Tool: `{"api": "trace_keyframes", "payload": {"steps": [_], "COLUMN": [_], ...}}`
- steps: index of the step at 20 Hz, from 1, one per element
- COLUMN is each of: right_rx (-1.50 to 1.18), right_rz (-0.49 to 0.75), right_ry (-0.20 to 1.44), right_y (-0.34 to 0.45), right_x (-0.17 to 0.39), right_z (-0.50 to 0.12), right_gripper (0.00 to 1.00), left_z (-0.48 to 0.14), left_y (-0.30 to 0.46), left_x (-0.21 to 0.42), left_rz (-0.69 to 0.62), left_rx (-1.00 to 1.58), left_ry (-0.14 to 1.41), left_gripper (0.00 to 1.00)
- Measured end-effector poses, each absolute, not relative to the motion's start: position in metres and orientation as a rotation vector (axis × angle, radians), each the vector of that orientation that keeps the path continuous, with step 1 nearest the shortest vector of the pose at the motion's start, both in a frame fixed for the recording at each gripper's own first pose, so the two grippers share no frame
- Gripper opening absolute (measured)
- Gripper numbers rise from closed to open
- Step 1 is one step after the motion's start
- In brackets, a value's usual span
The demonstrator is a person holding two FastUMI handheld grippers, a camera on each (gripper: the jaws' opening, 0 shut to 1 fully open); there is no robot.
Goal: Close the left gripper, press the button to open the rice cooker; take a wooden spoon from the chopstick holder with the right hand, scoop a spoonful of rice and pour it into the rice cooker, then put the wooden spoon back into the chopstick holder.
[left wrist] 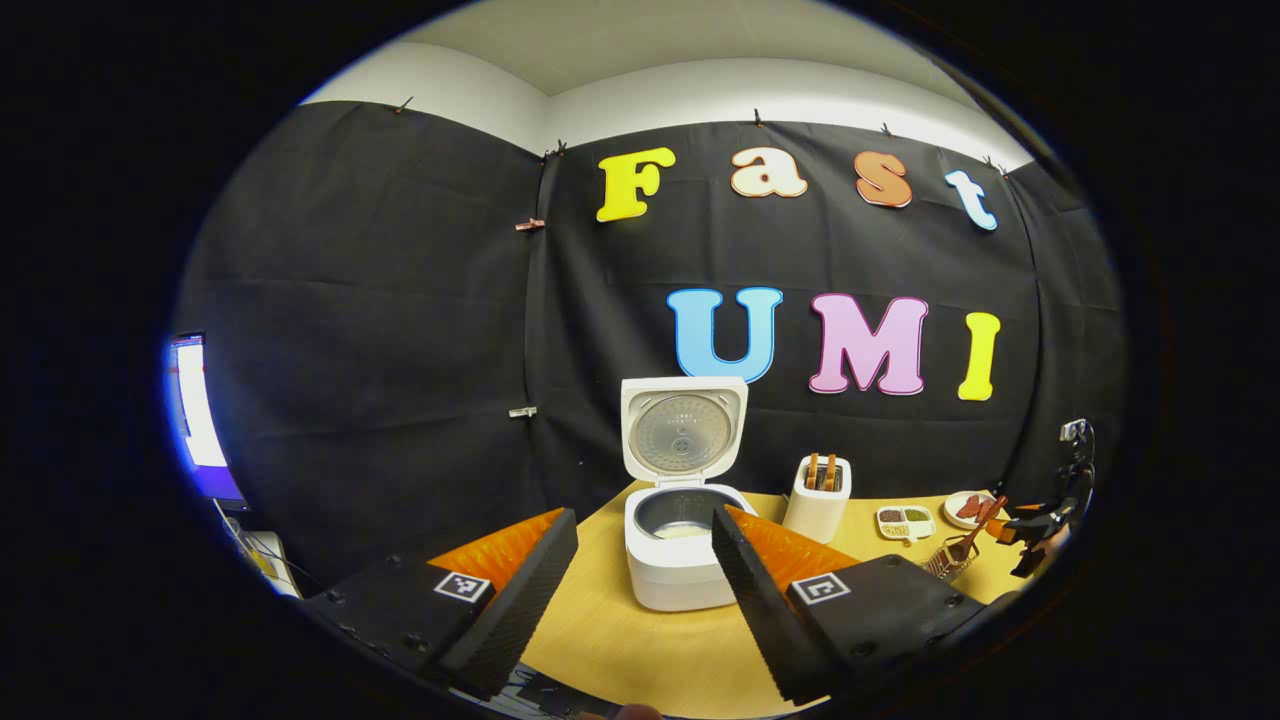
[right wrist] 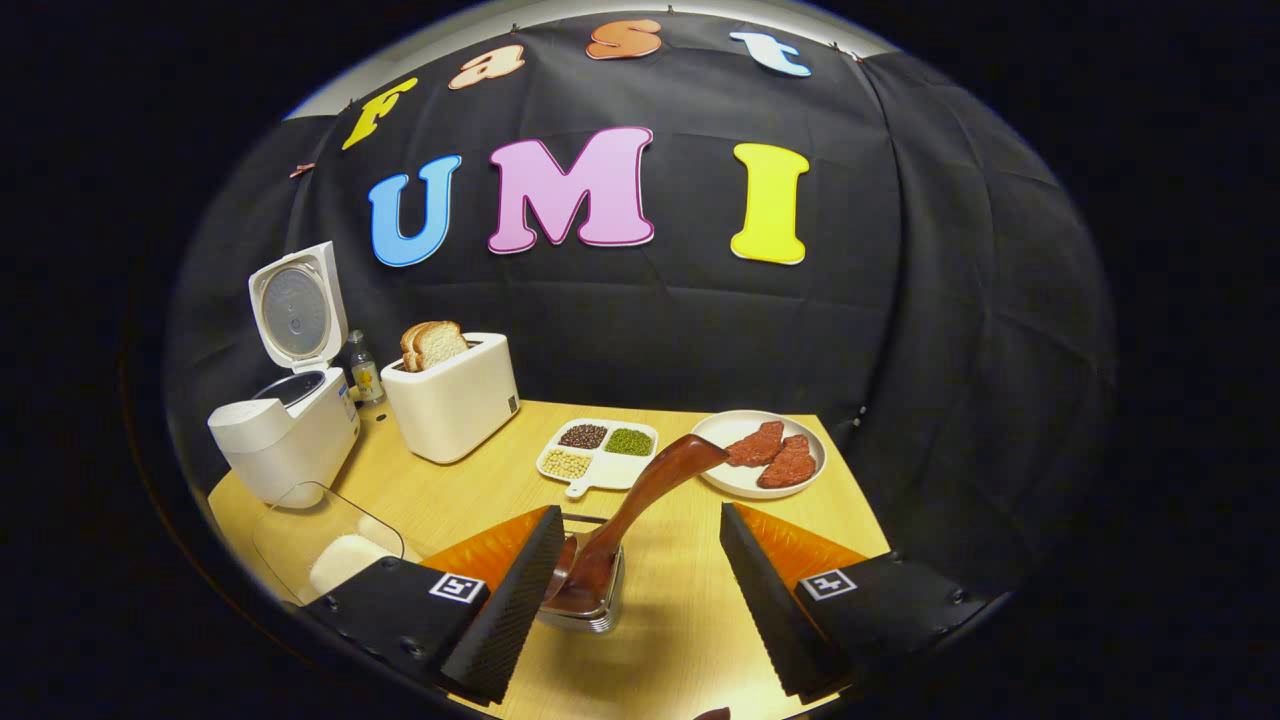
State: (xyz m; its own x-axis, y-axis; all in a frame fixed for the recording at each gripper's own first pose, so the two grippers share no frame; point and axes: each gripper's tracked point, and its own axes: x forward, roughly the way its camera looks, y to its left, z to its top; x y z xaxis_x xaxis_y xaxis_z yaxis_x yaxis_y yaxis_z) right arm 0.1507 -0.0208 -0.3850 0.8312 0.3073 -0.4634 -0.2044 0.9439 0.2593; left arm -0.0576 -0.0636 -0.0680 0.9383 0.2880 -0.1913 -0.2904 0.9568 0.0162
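On the wooden table [right wrist: 690, 640] we see the right gripper [right wrist: 640, 590], jaws spread, just short of the wooden spoon [right wrist: 640, 500] standing in the chopstick holder [right wrist: 585, 610]. Farther off, beyond the left gripper's [left wrist: 640, 585] spread jaws, the rice cooker [left wrist: 675, 560] stands open.

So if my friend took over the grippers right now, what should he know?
Left gripper: open, holding nothing, facing the rice cooker.
Right gripper: open, its fingers either side of the chopstick holder.
Wooden spoon: standing in the holder, not gripped.
Cooker lid: up, with something pale in the pot.
Rice container: beside the cooker.
Looks done or nearly done; I can't tell if rice was already poured.
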Motion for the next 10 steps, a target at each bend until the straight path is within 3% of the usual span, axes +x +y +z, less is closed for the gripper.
{"api": "trace_keyframes", "payload": {"steps": [7, 8, 9, 10], "right_rx": [0.299, 0.289, 0.279, 0.274], "right_rz": [0.315, 0.32, 0.324, 0.321], "right_ry": [0.561, 0.557, 0.559, 0.556], "right_y": [0.007, 0.009, 0.008, 0.008], "right_x": [0.186, 0.185, 0.184, 0.183], "right_z": [-0.424, -0.423, -0.424, -0.423], "right_gripper": [0.96, 0.82, 0.74, 0.48], "left_z": [-0.08, -0.08, -0.081, -0.083], "left_y": [-0.066, -0.068, -0.069, -0.069], "left_x": [-0.066, -0.067, -0.068, -0.069], "left_rz": [0.338, 0.338, 0.339, 0.339], "left_rx": [-0.039, -0.038, -0.036, -0.036], "left_ry": [0.229, 0.231, 0.234, 0.237], "left_gripper": [0.94, 0.94, 0.94, 0.94]}}
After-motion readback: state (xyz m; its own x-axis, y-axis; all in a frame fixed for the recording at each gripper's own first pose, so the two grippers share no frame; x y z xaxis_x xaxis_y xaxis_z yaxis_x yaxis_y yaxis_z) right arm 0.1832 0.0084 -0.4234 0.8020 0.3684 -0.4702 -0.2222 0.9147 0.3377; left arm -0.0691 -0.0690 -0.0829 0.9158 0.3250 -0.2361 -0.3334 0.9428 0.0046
